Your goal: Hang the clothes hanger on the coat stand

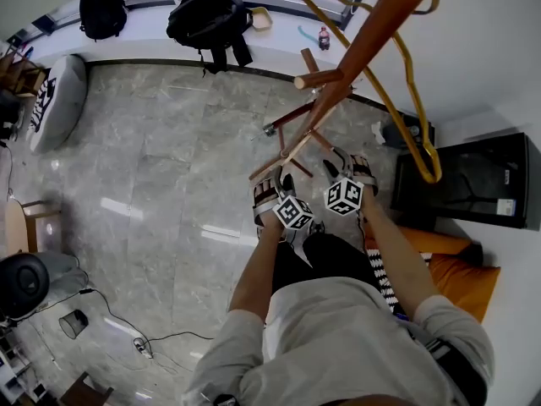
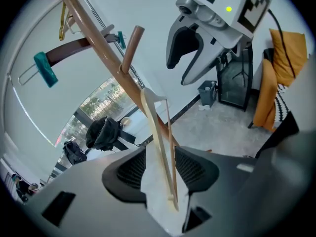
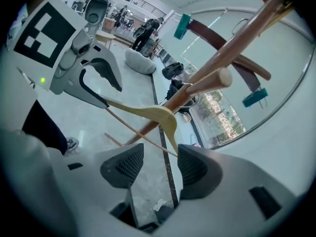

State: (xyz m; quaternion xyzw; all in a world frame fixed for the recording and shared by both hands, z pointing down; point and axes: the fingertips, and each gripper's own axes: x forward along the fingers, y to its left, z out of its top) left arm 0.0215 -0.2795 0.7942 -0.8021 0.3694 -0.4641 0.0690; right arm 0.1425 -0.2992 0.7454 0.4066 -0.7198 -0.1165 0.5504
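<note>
The coat stand's brown pole (image 1: pixel 372 32) slants down from the top right, with short pegs (image 1: pixel 319 79) sticking out. A pale wooden hanger (image 1: pixel 283 155) lies against the pole just beyond both grippers; its hook is hidden. My left gripper (image 1: pixel 272 180) is open, and one hanger end (image 2: pixel 158 137) stands between its pads without touching either. My right gripper (image 1: pixel 351 163) is open too; the other hanger end (image 3: pixel 153 113) reaches in close to its right pad. Each gripper shows in the other's view, the right gripper (image 2: pixel 185 58) and the left gripper (image 3: pixel 101 83).
A yellow hanger (image 1: pixel 406 100) and a dark brown hanger with teal clips (image 2: pixel 74 51) hang higher on the stand. Two black backpacks (image 1: pixel 207 19) lie by the window ledge. A black cabinet (image 1: pixel 473 180) and an orange cushion (image 1: pixel 456 273) stand at the right, a white beanbag (image 1: pixel 55 100) at the left.
</note>
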